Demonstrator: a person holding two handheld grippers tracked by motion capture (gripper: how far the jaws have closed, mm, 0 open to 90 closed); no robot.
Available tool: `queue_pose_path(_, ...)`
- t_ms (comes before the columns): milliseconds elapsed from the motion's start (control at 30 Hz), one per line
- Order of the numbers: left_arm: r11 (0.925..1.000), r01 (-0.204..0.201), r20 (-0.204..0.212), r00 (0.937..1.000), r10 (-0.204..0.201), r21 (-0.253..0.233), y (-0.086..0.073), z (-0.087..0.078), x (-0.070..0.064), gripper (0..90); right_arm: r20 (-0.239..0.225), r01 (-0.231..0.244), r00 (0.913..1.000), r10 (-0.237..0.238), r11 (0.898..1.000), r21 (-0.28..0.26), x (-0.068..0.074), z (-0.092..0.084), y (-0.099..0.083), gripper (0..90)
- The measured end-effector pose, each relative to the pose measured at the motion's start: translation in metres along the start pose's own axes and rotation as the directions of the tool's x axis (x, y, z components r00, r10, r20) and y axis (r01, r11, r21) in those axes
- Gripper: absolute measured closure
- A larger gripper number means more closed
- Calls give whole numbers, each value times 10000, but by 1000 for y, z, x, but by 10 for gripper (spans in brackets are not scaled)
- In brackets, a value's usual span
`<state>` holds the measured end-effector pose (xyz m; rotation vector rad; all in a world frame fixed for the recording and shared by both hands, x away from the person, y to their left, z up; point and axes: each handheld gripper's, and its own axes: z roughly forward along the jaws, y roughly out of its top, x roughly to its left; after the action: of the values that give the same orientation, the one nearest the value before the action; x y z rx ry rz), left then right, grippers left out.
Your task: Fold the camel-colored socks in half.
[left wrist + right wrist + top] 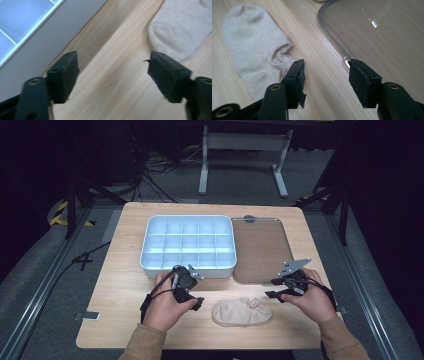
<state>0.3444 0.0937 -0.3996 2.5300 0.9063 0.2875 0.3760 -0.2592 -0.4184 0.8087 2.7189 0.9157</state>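
The left gripper and the right gripper both have their jaws apart with nothing between them, low over the pale wooden bench. Between them, near the front edge, lies the flat beige knitted sock. It looks light, limp and apt to bunch, not fragile; pinching the ribbed cuff opening or a doubled fold should hold best. Farther back sit the white compartmented plastic box and its clear lid.

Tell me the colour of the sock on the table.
Beige, plain; the sock shows best in the right gripper view.
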Motion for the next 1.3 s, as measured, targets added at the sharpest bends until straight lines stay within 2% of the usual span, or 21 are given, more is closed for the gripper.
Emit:
queue_pose_path(67, 9999, 128, -100, 9999, -127, 43, 1, 1, -1, 215, 22, -98, 9999, 98, 9998, -161, 0, -2, 0, 473)
queue_pose_path(100, 9999, 136, -174, 9998, -135, 68, 3, 1, -2, 217, 43, -227, 9997, 229, 9988, -423, 0, -6, -1, 474)
queue_pose_path(200, 9999, 139, -128, 9998, -139, -35, 5, -1, -2, 222, 94, -309, 9995, 316, 9977, -601, 0, -8, -2, 484)
queue_pose_path(300, 9998, 192, 25, 9998, -192, 69, 5, -4, 0, 266, 150, -348, 9992, 360, 9969, -707, 1, -9, -3, 486)
queue_pose_path(433, 9993, 371, 226, 9991, -370, -44, 9, -9, 0, 340, 122, -491, 9987, 502, 9958, -774, 2, -10, -7, 489)
queue_pose_path(567, 9993, 354, 411, 9985, -348, -139, 12, -9, -3, 340, 113, -666, 9976, 679, 9936, -910, 2, -13, -10, 490)
queue_pose_path(600, 9995, 288, 636, 9976, -278, -142, 13, -10, -6, 346, 80, -710, 9974, 721, 9925, -990, 2, -14, -10, 499)
queue_pose_path(667, 9995, 264, 663, 9975, -250, -196, 16, -11, -10, 353, -24, -869, 9962, 871, 9909, -1032, 2, -15, -11, 509)
queue_pose_path(800, 9992, 159, 897, 9959, -127, -355, 20, -11, -17, 360, -29, -870, 9962, 872, 9906, -1055, 4, -14, -11, 509)
queue_pose_path(900, 9985, 42, 1229, 9924, 24, -541, 23, -9, -25, 381, -160, -962, 9953, 950, 9896, -1070, 6, -15, -13, 506)
queue_pose_path(967, 9987, 119, 1473, 9891, -44, -499, 24, -5, -28, 404, -308, -1104, 9937, 1077, 9879, -1093, 6, -16, -15, 508)
queue_pose_path(1000, 9987, 287, 1675, 9856, -211, -431, 25, -4, -30, 411, -407, -1242, 9919, 1202, 9855, -1159, 6, -18, -16, 518)
queue_pose_path(1033, 9974, 603, 1836, 9816, -523, -383, 25, -2, -30, 432, -502, -1415, 9894, 1363, 9826, -1205, 6, -20, -17, 533)
queue_pose_path(1067, 9947, 975, 2093, 9738, -886, -322, 25, -2, -30, 468, -534, -1497, 9881, 1439, 9807, -1259, 6, -21, -18, 538)
queue_pose_path(1133, 9873, 1527, 2446, 9598, -1377, -431, 25, 0, -30, 483, -542, -1620, 9863, 1561, 9779, -1323, 6, -24, -19, 546)
queue_pose_path(1200, 9844, 1713, 2334, 9596, -1573, -408, 26, 1, -29, 497, -547, -1692, 9851, 1632, 9766, -1329, 6, -25, -21, 549)
queue_pose_path(1267, 9847, 1698, 2195, 9628, -1576, -378, 27, 4, -28, 499, -573, -1763, 9838, 1700, 9755, -1315, 6, -25, -23, 549)
queue_pose_path(1300, 9833, 1798, 2243, 9597, -1693, -275, 27, 6, -29, 508, -577, -1767, 9837, 1704, 9757, -1295, 6, -25, -23, 549)
